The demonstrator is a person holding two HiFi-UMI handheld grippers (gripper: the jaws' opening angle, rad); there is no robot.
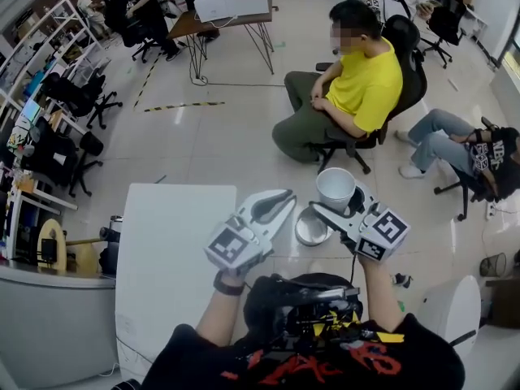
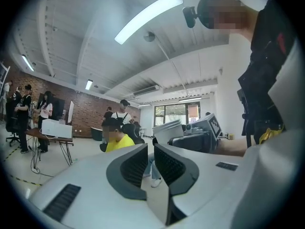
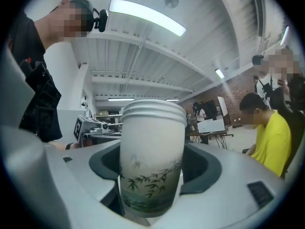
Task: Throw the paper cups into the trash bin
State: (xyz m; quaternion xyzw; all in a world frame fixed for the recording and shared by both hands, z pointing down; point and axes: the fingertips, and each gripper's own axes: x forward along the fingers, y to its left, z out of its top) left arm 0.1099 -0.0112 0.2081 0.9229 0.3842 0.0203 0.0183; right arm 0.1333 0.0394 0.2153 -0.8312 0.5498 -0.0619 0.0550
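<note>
My right gripper [image 1: 343,206] is shut on a stack of white paper cups [image 1: 335,187], held upright above the floor. In the right gripper view the cups [image 3: 152,151], printed with green bamboo leaves, fill the space between the fingers [image 3: 206,168]. A round metal trash bin [image 1: 309,231] stands on the floor just below and to the left of the cups. My left gripper [image 1: 280,204] hovers left of the bin, its jaws a narrow gap apart with nothing between them [image 2: 151,166]. The left gripper view also shows the cups [image 2: 167,130].
A white table [image 1: 175,258] lies at my left, under the left arm. A person in a yellow shirt [image 1: 357,88] sits on an office chair beyond the bin. Another seated person's legs [image 1: 439,140] are at the right. Desks and chairs line the far left.
</note>
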